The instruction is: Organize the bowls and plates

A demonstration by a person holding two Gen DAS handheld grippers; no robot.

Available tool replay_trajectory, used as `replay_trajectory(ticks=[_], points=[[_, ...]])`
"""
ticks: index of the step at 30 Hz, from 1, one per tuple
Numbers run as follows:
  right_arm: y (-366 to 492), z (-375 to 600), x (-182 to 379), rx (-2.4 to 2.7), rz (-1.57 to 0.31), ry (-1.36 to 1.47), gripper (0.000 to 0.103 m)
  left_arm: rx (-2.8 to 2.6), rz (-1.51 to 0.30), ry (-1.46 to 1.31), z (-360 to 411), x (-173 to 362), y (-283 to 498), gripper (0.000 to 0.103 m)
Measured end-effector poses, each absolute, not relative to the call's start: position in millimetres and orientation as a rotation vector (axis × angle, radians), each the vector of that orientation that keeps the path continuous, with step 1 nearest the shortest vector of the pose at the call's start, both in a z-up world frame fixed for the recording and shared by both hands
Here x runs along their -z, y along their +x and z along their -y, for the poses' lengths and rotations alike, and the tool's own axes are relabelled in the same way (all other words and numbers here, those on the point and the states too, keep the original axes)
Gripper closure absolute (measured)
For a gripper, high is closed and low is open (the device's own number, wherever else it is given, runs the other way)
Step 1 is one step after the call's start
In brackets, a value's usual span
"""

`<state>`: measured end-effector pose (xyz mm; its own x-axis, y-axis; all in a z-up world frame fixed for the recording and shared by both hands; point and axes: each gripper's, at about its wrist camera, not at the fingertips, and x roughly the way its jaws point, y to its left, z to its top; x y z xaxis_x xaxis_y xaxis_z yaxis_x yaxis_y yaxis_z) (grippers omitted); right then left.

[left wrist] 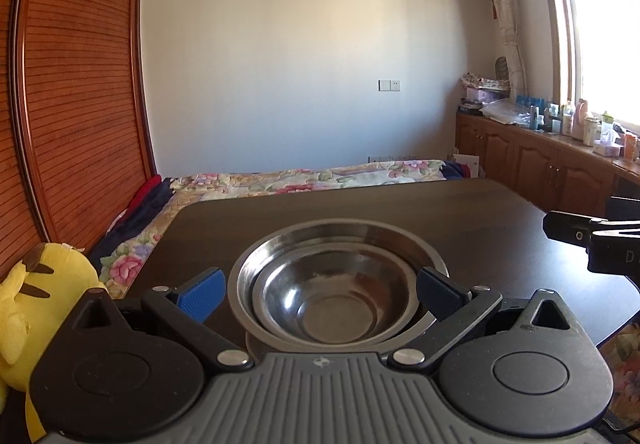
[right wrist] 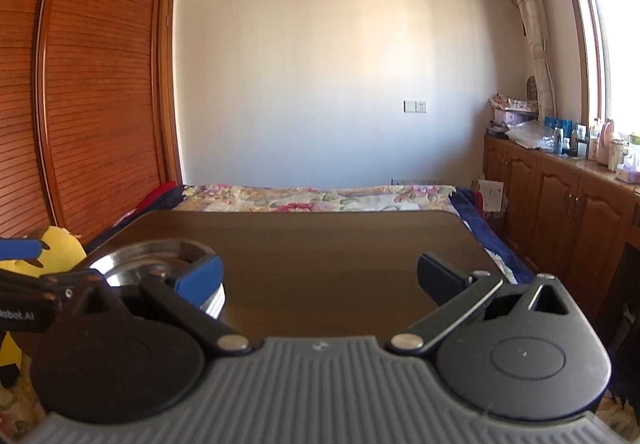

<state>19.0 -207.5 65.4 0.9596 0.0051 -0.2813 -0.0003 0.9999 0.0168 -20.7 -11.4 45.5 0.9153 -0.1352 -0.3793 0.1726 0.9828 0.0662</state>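
Observation:
A stack of steel bowls (left wrist: 340, 284) sits on the dark wooden table (left wrist: 440, 211), a smaller bowl nested inside a wider one, on a flat steel plate (left wrist: 256, 346) that peeks out beneath. My left gripper (left wrist: 320, 294) hangs open above the stack, its blue fingers to either side of the rim without touching it. In the right wrist view the same stack (right wrist: 160, 260) shows at the left, partly hidden by a finger. My right gripper (right wrist: 320, 276) is open over bare table, holding nothing. The right gripper's body (left wrist: 592, 240) shows at the left view's right edge.
A yellow plush toy (left wrist: 36, 304) lies left of the table. A bed with a floral cover (left wrist: 304, 179) stands beyond the far edge. Wooden cabinets (right wrist: 560, 195) with bottles line the right wall; a slatted wardrobe (right wrist: 80, 83) stands on the left.

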Motion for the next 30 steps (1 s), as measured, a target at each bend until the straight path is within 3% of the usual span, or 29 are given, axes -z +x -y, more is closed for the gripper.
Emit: replay_trajectory(ticks=[30], points=[[27, 215, -49, 0.012, -0.326, 0.015, 0.0, 0.143, -0.421, 0.084, 7, -27, -17, 0.0]])
